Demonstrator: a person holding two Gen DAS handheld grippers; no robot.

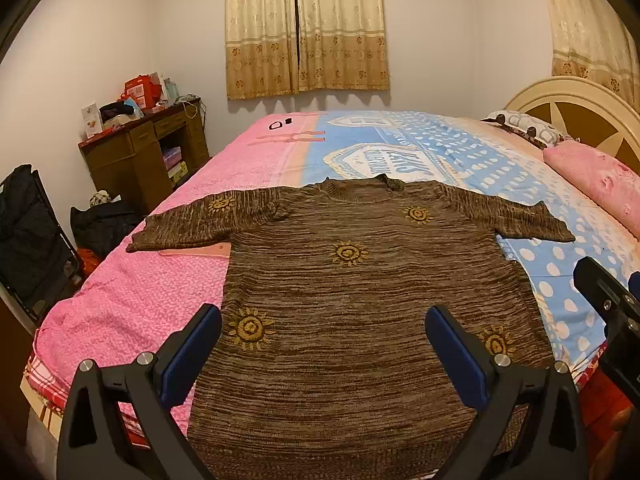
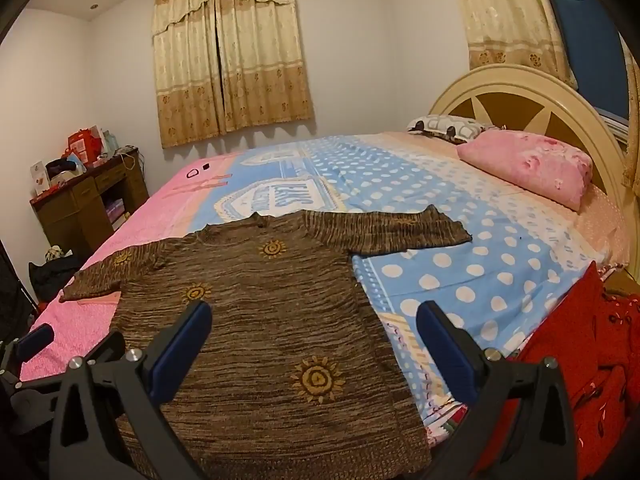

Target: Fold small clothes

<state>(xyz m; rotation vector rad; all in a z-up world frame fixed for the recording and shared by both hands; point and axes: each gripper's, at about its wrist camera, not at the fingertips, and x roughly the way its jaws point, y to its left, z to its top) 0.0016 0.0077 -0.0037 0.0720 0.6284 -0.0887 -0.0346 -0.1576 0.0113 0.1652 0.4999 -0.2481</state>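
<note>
Brown sweater point(image 1: 360, 300) flat on bedsheet point(image 2: 480, 272), printed lettering too distorted to read

Coarse matt brown knit sweater point(image 1: 352, 300), nubbly pink bedspread point(image 1: 132, 300), smooth printed cotton sheet point(image 2: 480, 272), dark wooden desk point(image 1: 136, 152)

A brown knit sweater point(image 1: 352, 292) with yellow sun motifs lay flat and unfolded on the bed point(image 1: 132, 304), sleeves spread sideways, collar toward the far side.

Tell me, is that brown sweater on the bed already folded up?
No, the brown sweater lies spread flat on the bed with both sleeves stretched out sideways.
</note>
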